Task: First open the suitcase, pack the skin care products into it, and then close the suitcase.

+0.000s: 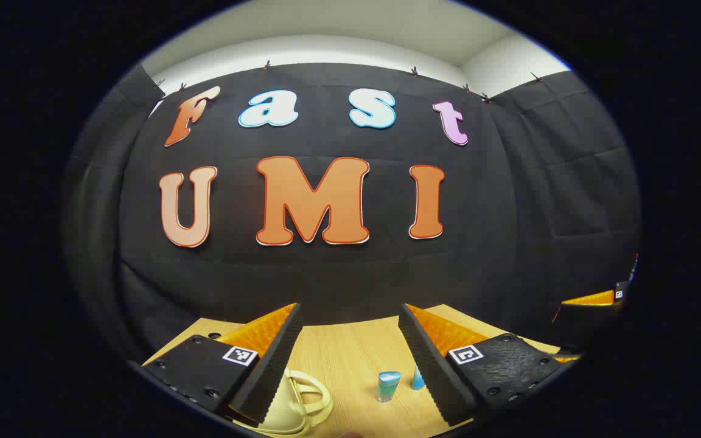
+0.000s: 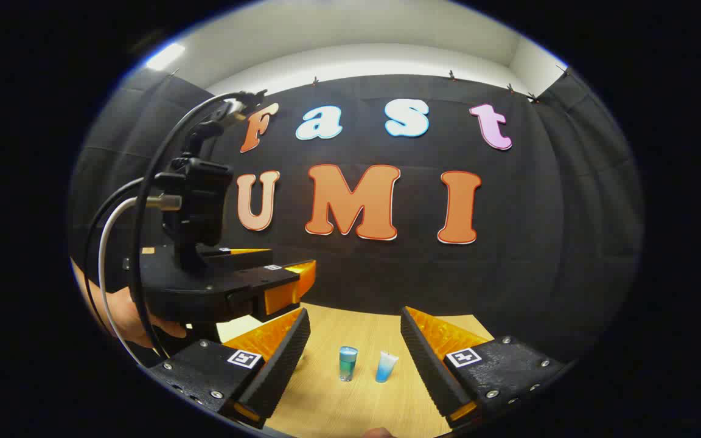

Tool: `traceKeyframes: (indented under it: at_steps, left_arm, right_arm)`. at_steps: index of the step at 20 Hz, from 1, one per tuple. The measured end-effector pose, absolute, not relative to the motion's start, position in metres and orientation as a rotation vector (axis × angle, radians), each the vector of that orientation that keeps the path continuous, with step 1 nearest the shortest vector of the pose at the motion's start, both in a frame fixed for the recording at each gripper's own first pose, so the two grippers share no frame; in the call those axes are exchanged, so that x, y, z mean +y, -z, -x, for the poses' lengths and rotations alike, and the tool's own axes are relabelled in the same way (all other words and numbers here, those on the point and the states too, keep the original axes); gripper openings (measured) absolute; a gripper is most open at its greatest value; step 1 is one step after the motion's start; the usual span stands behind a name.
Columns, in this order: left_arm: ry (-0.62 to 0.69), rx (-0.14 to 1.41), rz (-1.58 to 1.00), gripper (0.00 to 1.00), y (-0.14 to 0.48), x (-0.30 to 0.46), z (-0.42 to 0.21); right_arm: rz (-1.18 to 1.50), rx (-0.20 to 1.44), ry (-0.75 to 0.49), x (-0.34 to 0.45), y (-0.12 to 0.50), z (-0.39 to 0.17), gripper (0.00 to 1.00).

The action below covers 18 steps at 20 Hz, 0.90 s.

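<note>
Both tongs gape wide, holding nothing – left tongs (image 1: 350, 365), right tongs (image 2: 353, 365). A bottle (image 2: 347, 363) and a tube (image 2: 386, 366) stand side by side on the wooden surface (image 2: 350, 407). A cream suitcase (image 1: 292, 401) lies near the left tongs.

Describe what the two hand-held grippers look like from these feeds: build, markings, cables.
Each hand-held gripper has two wedge-shaped fingers on black bolted plates, each plate bearing a square black-and-white marker. In the right gripper view, the left hand-held gripper shows a black body with a camera block mounted on top, plus black and white cables looping from it.

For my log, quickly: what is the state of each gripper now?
Left gripper: open, holding nothing.
Right gripper: open, holding nothing.
</note>
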<state>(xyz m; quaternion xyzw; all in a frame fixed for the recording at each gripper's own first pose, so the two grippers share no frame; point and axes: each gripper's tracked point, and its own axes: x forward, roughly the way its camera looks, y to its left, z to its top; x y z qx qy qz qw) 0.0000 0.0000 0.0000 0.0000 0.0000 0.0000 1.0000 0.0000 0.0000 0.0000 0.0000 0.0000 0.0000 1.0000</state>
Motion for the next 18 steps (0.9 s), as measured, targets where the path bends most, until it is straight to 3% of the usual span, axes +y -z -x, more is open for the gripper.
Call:
traceKeyframes:
  at_steps: [7, 18]
  left_arm:
    - [-0.041, -0.007, -0.056, 1.0, 0.009, 0.002, 0.035]
    - [-0.036, -0.02, -0.091, 1.0, 0.021, 0.032, 0.024]
  right_arm:
    - [0.032, 0.043, 0.043, -0.027, 0.019, -0.004, 0.95]
    - [0.055, 0.047, 0.116, -0.029, 0.021, -0.047, 0.95]
